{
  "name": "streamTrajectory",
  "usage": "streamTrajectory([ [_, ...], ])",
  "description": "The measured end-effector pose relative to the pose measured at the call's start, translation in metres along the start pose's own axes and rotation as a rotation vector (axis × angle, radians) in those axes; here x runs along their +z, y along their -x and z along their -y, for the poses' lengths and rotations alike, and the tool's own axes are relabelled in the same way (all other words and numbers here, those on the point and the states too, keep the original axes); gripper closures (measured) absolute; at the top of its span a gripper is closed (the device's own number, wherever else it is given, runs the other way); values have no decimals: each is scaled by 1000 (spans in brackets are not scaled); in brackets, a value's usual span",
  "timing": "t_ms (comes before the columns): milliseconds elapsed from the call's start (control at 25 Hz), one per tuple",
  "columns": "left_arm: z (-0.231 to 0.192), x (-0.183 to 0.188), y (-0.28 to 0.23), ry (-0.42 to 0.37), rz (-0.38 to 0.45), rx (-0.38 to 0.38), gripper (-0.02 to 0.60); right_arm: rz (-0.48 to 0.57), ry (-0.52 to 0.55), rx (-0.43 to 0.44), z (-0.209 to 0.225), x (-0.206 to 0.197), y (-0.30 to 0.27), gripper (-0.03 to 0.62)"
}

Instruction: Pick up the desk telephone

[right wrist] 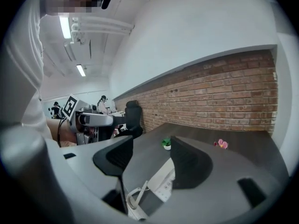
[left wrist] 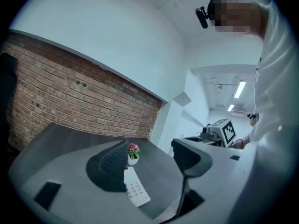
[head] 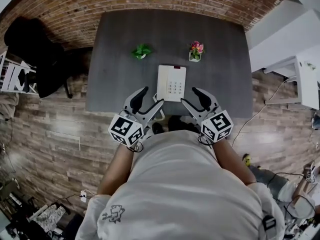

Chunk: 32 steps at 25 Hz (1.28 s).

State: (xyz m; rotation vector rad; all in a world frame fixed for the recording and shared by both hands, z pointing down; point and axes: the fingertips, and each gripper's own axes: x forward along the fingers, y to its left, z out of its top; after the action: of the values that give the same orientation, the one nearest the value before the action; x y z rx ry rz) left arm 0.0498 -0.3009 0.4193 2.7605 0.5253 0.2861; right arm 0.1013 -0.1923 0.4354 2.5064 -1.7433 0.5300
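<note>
The white desk telephone (head: 171,82) lies flat on the dark grey table (head: 115,59), near its front edge, keypad up. My left gripper (head: 151,97) hovers just left of the phone's near end and my right gripper (head: 190,96) just right of it. Both are open with nothing between their fingers. In the left gripper view the phone (left wrist: 135,190) shows below and between the spread jaws of the left gripper (left wrist: 152,157). In the right gripper view the phone (right wrist: 161,183) and its coiled cord (right wrist: 135,197) lie under the right gripper (right wrist: 154,160).
A small green plant (head: 141,51) and a pink flower pot (head: 196,50) stand behind the phone. A black office chair (head: 35,49) sits left of the table, and a white desk (head: 305,79) stands at the right. Cables lie on the wooden floor.
</note>
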Motion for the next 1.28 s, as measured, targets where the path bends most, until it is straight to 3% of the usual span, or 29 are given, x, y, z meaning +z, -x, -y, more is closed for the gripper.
streamTrajectory([
  [360,-24,-35,-28,42,-116,22,265,-99,-55,5,45,-48,-23,338],
  [680,-46,-81,-70,107,-241,8,264,-206,-201,32,88,-104,-43,347],
  [960,-79,-137,-91,170,-369,41,264,-344,-328,79,110,-178,-66,366],
  [1280,-110,-181,-114,219,-464,60,262,-395,-414,106,131,-219,-89,408],
])
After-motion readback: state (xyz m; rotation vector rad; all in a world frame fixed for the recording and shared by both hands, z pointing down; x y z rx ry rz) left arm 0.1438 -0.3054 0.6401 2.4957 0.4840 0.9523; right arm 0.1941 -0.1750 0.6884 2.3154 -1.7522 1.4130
